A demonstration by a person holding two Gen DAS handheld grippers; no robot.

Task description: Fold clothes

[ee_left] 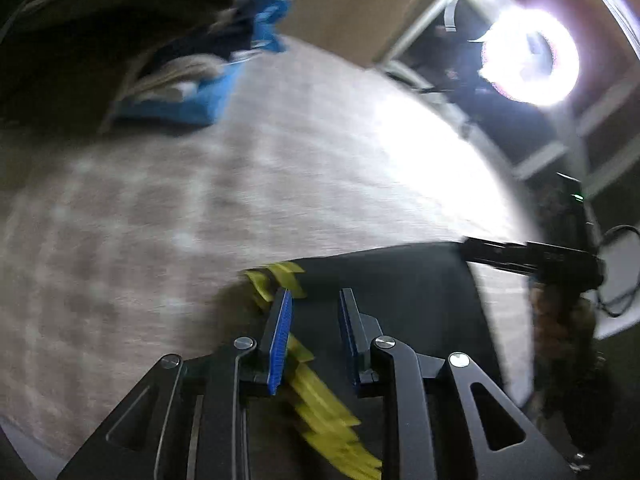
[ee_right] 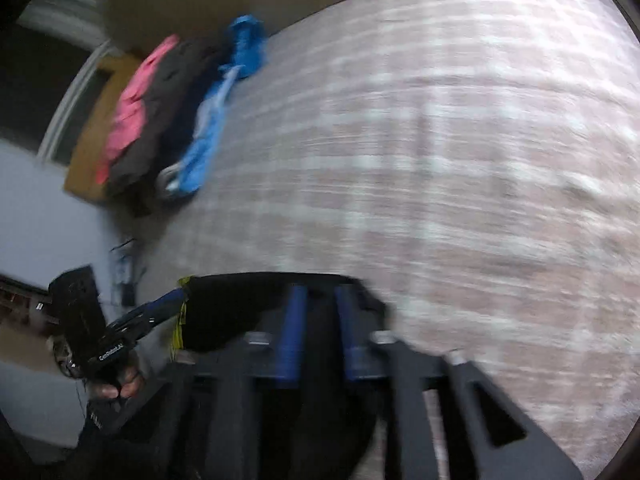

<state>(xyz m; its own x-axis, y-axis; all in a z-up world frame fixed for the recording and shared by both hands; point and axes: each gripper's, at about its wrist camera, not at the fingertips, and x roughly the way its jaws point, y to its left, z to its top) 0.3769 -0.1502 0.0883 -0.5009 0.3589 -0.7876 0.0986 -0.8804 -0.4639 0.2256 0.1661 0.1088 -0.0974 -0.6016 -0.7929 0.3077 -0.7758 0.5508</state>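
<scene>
Left wrist view: left gripper [ee_left: 314, 312] jaws parted over black garment [ee_left: 400, 292] with yellow trim on bed [ee_left: 280, 160]; right gripper [ee_right: 320, 300] jaws blurred, cannot tell grip.

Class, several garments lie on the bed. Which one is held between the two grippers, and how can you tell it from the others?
The black garment with yellow trim; the pink, dark and blue clothes lie piled at the far edge.

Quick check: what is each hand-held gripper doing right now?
Left hand-held gripper: open, over the black garment.
Right hand-held gripper: cannot tell, blurred.
</scene>
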